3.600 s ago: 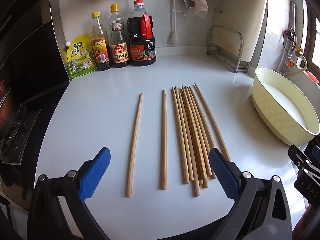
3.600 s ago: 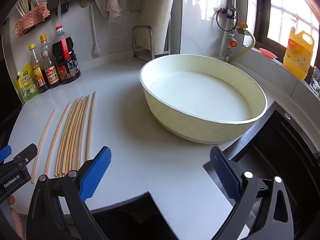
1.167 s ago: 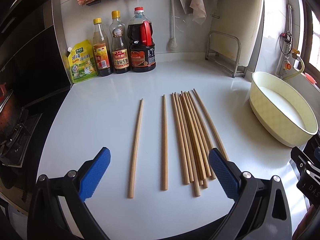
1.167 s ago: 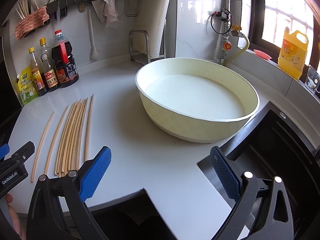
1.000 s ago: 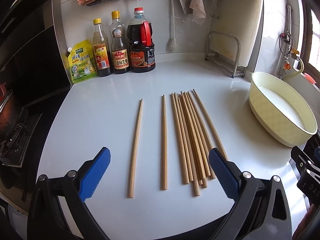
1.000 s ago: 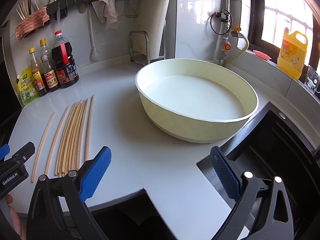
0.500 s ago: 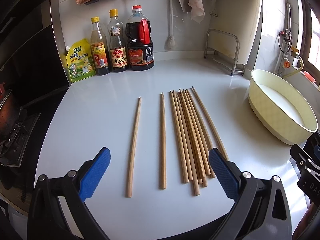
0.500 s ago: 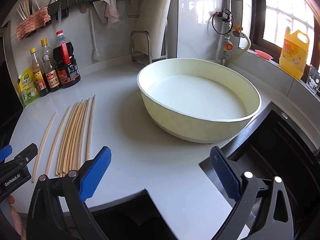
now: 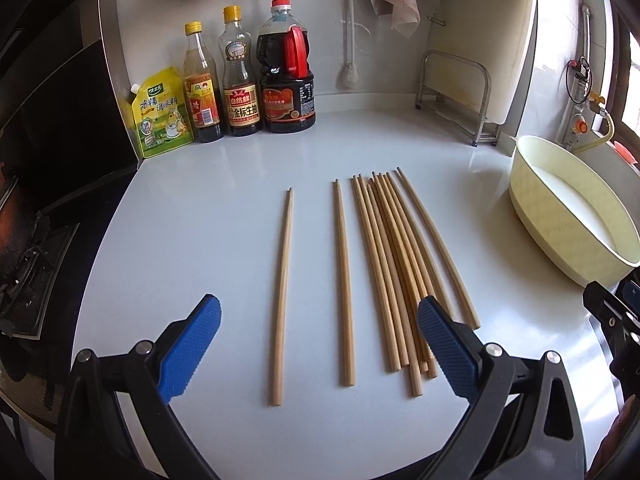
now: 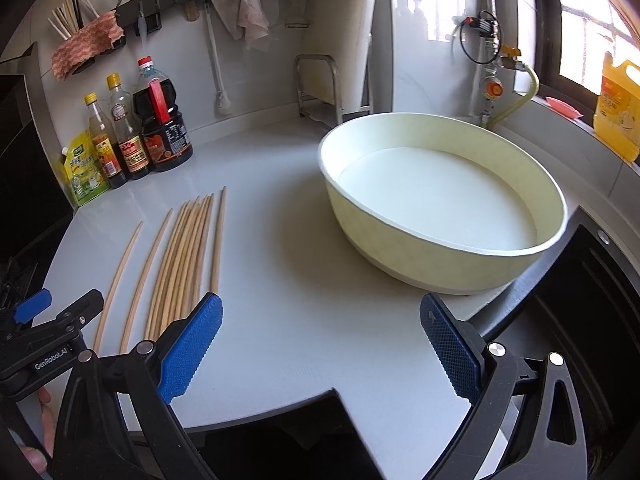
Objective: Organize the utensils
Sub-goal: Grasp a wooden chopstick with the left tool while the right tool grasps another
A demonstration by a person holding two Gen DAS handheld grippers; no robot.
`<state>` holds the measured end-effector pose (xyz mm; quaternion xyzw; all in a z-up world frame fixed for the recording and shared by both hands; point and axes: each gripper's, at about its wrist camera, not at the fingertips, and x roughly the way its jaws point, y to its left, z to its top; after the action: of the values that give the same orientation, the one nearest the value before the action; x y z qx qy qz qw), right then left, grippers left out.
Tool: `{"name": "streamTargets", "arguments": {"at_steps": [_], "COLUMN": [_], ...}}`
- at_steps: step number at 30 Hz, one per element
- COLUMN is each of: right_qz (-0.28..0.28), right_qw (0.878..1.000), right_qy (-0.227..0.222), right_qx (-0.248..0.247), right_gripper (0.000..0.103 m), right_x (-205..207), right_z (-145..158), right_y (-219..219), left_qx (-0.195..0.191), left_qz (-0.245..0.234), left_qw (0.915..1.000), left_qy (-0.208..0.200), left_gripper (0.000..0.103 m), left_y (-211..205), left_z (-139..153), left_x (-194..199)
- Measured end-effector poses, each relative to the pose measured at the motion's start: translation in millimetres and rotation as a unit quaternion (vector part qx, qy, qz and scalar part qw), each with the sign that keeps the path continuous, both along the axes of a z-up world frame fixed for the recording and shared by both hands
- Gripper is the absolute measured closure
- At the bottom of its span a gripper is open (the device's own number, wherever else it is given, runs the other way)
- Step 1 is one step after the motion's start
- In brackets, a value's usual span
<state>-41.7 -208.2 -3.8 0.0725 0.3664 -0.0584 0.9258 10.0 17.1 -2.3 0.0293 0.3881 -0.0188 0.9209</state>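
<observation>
Several wooden chopsticks lie on the white counter. A bundle point(image 9: 394, 264) lies side by side, with one single chopstick point(image 9: 344, 280) left of it and another point(image 9: 282, 292) further left. They also show in the right wrist view as a bundle point(image 10: 184, 256) at the left. My left gripper point(image 9: 320, 350) is open and empty, just in front of the near ends of the chopsticks. My right gripper point(image 10: 320, 350) is open and empty, over the counter's front edge, right of the chopsticks and in front of the basin.
A large cream basin point(image 10: 440, 248) stands on the right of the counter point(image 10: 300, 320). Sauce bottles point(image 9: 286, 76) and a green pouch point(image 9: 160, 114) stand at the back wall. A black sink point(image 10: 580, 320) lies at the right, a stove point(image 9: 28, 264) at the left.
Both views have shifted slightly as the grippers drift. The chopsticks and basin have not moved. Both grippers stay open.
</observation>
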Motion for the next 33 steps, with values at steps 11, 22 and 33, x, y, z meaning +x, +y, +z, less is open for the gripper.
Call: {"name": "streamTargets", "arguments": {"at_steps": [11, 22, 33], "right_qz": [0.089, 0.085, 0.099], "right_qw": [0.995, 0.99, 0.986], "right_qy": [0.051, 0.112, 0.124], "right_qx": [0.004, -0.026, -0.057], "right_gripper": [0.008, 0.009, 0.009], "right_x": [70, 130, 146], "right_z": [-21, -55, -69], "right_y": [43, 53, 57], "left_qx": [-0.002, -0.008, -0.019], "left_qz": [0.006, 0.0, -0.008], "left_qw": [0.9996, 0.9974, 0.9956], "left_qy": [0.026, 0.072, 0.091], "left_gripper": [0.006, 0.006, 0.006], "left_y": [27, 31, 25], "left_z": [-8, -35, -46], "left_x": [42, 81, 95]}}
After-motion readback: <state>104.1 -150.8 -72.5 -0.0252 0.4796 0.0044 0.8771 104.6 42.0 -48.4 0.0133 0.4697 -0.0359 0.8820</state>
